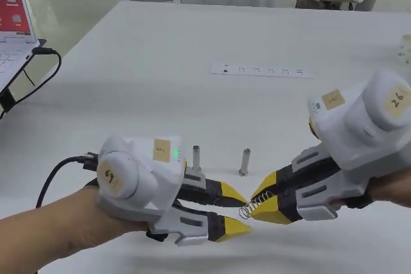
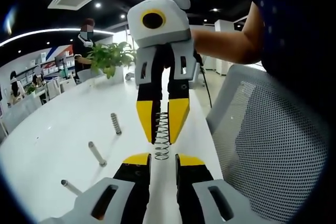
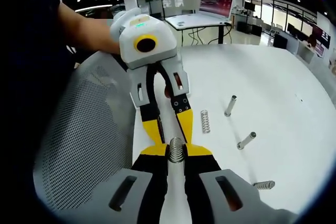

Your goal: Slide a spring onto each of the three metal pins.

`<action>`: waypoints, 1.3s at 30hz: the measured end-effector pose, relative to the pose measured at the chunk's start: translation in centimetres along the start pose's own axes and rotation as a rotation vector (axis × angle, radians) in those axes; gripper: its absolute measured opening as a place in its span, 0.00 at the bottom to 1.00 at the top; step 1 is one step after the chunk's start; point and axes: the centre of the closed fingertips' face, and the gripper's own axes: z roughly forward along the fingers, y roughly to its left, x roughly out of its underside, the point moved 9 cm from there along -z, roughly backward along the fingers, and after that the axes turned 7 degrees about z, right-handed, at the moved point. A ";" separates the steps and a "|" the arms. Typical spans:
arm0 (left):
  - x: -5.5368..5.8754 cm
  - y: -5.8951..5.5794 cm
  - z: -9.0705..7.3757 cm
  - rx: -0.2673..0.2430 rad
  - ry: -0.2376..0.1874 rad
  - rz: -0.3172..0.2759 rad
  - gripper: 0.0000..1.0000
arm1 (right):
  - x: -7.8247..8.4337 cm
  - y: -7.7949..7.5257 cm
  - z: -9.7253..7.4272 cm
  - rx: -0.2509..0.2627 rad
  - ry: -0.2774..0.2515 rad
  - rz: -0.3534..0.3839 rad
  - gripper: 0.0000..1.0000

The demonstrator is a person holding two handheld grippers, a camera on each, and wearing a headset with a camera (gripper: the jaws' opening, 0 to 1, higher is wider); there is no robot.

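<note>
The spring (image 2: pixel 163 132) is up off the table, pinched crosswise between the closed jaws of the right gripper (image 1: pixel 253 205), which hold it around its middle coils. Its free end pokes out toward the left gripper (image 2: pixel 164 158), whose jaws stand apart with a yellow tip on either side of that end; I can't see them touching it.

It looks like a thin, open-wound wire coil, so I'd expect it to be very light, springy along its length and easily bent sideways. A hard squeeze would likely flatten the coils or make it shoot out, since round wire against smooth tips is slippery. A light pinch across a few coils near one end seems the sensible hold. That would leave the bore at the other end clear to go over a pin.

Just beyond the grippers a bare pin (image 1: pixel 196 156) stands upright on the white table (image 1: pixel 257 107), with a second bare pin (image 1: pixel 245 161) near it to the right. In the right gripper view another spring (image 3: pixel 205 121) sits beside the left gripper's jaw; whether it is on a pin I cannot tell.
</note>
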 end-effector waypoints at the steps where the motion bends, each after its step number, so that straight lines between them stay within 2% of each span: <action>1: 0.0 0.0 -0.1 -0.001 0.000 -0.002 0.11 | -0.1 0.0 0.0 0.004 0.009 -0.007 0.08; 5: 0.1 0.2 -0.4 -0.013 0.002 -0.005 0.12 | -0.2 -0.3 -0.2 0.028 0.072 -0.042 0.08; 11: 0.1 0.5 -1.1 -0.032 0.002 -0.014 0.14 | -0.8 -0.6 -0.3 0.045 0.138 -0.088 0.08; 21: 0.6 0.9 -2.4 -0.064 0.007 -0.049 0.21 | -1.8 -1.6 -1.1 0.077 0.165 -0.122 0.08; 26: 1.3 0.9 -3.3 -0.085 0.023 -0.085 0.25 | -2.0 -2.0 -1.3 0.088 0.178 -0.127 0.08; 29: 1.6 0.9 -3.8 -0.100 0.017 -0.103 0.29 | -2.2 -2.4 -1.3 0.091 0.181 -0.132 0.08; 39: 2.7 1.2 -5.8 -0.186 0.009 -0.158 0.38 | -2.8 -3.5 -1.4 0.115 0.199 -0.141 0.08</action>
